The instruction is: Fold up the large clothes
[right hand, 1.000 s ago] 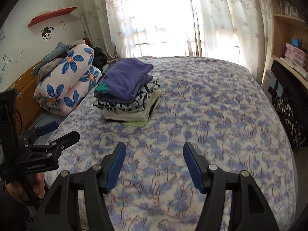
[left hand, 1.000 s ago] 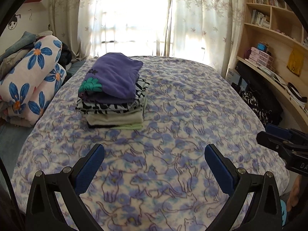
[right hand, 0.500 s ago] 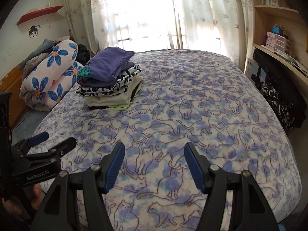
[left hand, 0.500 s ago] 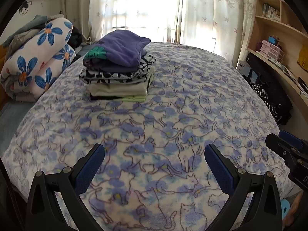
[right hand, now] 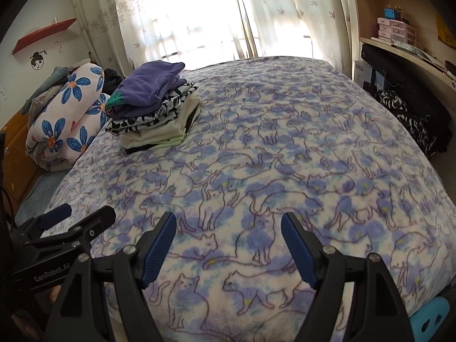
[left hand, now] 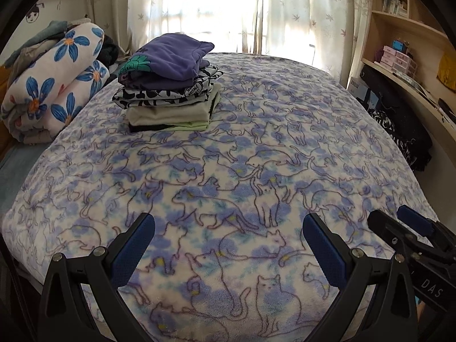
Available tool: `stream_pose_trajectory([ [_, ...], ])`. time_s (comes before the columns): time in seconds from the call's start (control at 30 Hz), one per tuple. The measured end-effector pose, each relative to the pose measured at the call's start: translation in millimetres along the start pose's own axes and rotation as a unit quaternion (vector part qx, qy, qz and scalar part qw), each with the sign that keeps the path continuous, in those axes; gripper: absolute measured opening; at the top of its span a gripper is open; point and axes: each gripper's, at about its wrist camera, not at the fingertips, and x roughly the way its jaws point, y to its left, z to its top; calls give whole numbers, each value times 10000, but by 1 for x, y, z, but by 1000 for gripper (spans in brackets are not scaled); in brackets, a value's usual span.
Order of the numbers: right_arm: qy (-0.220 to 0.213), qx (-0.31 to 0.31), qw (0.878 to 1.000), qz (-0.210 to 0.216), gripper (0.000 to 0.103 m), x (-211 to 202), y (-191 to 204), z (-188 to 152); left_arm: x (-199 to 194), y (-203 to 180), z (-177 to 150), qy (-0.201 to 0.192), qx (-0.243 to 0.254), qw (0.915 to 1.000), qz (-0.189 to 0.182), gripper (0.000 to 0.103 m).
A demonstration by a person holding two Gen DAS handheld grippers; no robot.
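On the bed: a blanket [left hand: 256,171] printed with cats covers the whole top, spread flat under both tongs.
Quilt: a rolled flowered quilt [left hand: 57,85] lies at the bed's far left edge.
Stack: folded clothes [left hand: 171,85] sit far left on the blanket, a purple piece on top (well apart from both tongs, already done, I judge).
Task's thing: likely the blanket itself; its near edge runs crosswise just below both tongs, long axis running away toward the window.
Left tongs [left hand: 228,245]: spread wide, nothing between the pads, over the near left part.
Right tongs [right hand: 228,245]: jaws opening, nothing between them, over the near right part.
Nearer hand: neither; each looks set for its own stretch of the near edge.
Views: the left view shows more of the shelves at right; only the right view shows a red wall shelf [right hand: 42,35] and a turquoise thing [right hand: 433,319] below the bed edge.
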Motion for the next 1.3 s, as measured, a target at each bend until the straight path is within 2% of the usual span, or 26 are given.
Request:
stream_pose_trajectory([
  [0.33, 193, 136, 9997, 93, 76, 4, -6, -16, -2, -9, -8, -45, 135, 9998, 115, 102],
  [1.3, 151, 75, 9998, 42, 76, 2, -3, -16, 7, -5, -18, 210, 45, 9996, 179, 102],
])
